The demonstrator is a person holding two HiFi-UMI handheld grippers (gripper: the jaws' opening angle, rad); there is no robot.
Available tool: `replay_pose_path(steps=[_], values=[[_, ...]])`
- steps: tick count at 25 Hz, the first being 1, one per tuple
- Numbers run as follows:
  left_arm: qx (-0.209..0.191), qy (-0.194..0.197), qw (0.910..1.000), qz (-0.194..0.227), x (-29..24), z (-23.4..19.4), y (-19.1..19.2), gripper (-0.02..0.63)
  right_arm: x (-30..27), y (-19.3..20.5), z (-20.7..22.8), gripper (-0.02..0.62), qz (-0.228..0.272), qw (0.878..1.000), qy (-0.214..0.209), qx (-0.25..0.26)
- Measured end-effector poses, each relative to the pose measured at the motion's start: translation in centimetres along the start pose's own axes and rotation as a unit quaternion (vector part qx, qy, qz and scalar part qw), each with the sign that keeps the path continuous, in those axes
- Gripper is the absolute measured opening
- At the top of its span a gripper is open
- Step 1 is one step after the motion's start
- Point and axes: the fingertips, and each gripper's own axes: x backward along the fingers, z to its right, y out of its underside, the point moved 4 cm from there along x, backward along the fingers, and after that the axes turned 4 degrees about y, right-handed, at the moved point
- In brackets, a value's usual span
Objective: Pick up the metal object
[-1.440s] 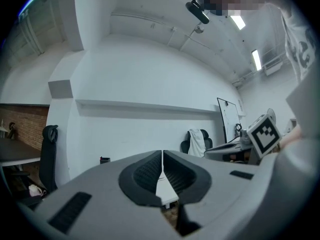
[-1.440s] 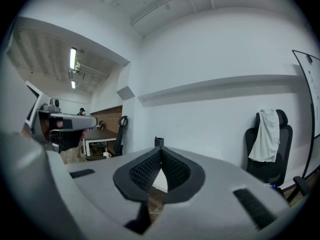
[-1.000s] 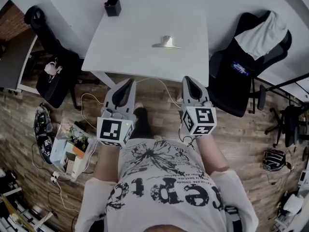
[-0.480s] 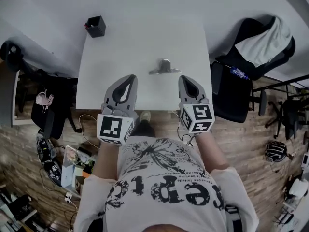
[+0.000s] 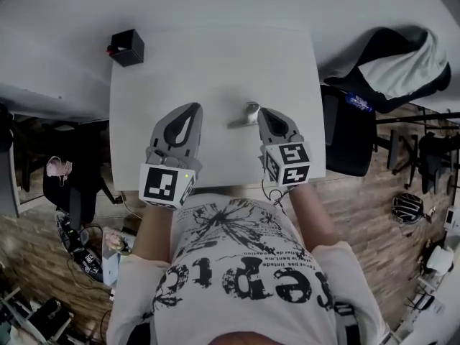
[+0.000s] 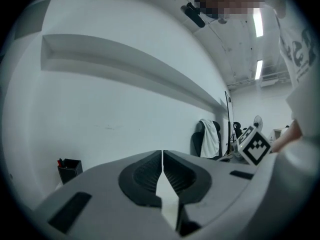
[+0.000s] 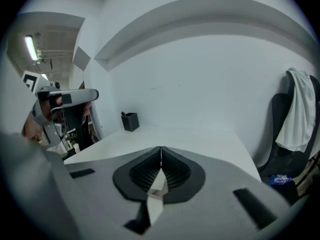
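The metal object, a small shiny piece with a flat base and a raised knob, lies on the white table near its front edge. My right gripper is shut with nothing in it, its tip just right of the object and close to it. My left gripper hovers over the table to the object's left, also shut with nothing in it. The closed jaws meet in a thin line in the left gripper view and the right gripper view. The metal object is not clearly seen in either gripper view.
A black pen holder stands at the table's far left corner. A black office chair draped with a white cloth is right of the table. A white wall runs behind. Cables and clutter lie on the wooden floor at left.
The table has come nearer and both grippers have moved forward from over the floor to above the table. The right gripper's tip now sits beside the metal object. Both stay shut.
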Motion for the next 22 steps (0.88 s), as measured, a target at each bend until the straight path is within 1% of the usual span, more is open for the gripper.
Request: replay_pose_path(steps=[1,3,6,10,11,13,15,17,22], values=[[0.004,0.006,1.0000,0.001,-0.5,-0.5,0.3,0.011,-0.9,0.6,0.1,-0.001,-0.014,1.000,0.000,-0.003],[0.008,0.017,0.9998,0.004,-1.5,-1.3,1.0,0.011,-2.7,1.8,0.4,0.088,-0.043,0.999,-0.002,-0.007],[0.008,0.025,0.9997,0.001,-2.6,-2.4,2.2,0.011,-5.1,3.9,1.0,0.173,-0.085,0.996,0.011,-0.004],[0.023,0.032,0.9989,-0.027,-3.3,-3.9,4.3,0.011,-7.5,7.1,1.5,0.286,-0.155,0.987,0.034,0.000],[0.028,0.034,0.9985,-0.034,-3.4,-4.2,4.9,0.011,-8.0,7.7,1.7,0.301,-0.170,0.985,0.041,-0.001],[0.034,0.038,0.9977,-0.045,-3.6,-4.8,5.8,0.011,-8.9,8.8,2.4,0.315,-0.193,0.980,0.052,-0.007],[0.035,0.038,0.9975,-0.047,-3.9,-5.4,6.3,0.011,-9.5,9.9,2.8,0.322,-0.214,0.975,0.058,-0.020],[0.036,0.037,0.9977,-0.045,-4.2,-6.0,6.6,0.011,-10.1,10.7,3.0,0.322,-0.233,0.970,0.061,-0.027],[0.042,0.042,0.9963,-0.061,-5.0,-7.5,7.8,0.011,-11.5,11.6,2.9,0.312,-0.272,0.959,0.065,-0.039]])
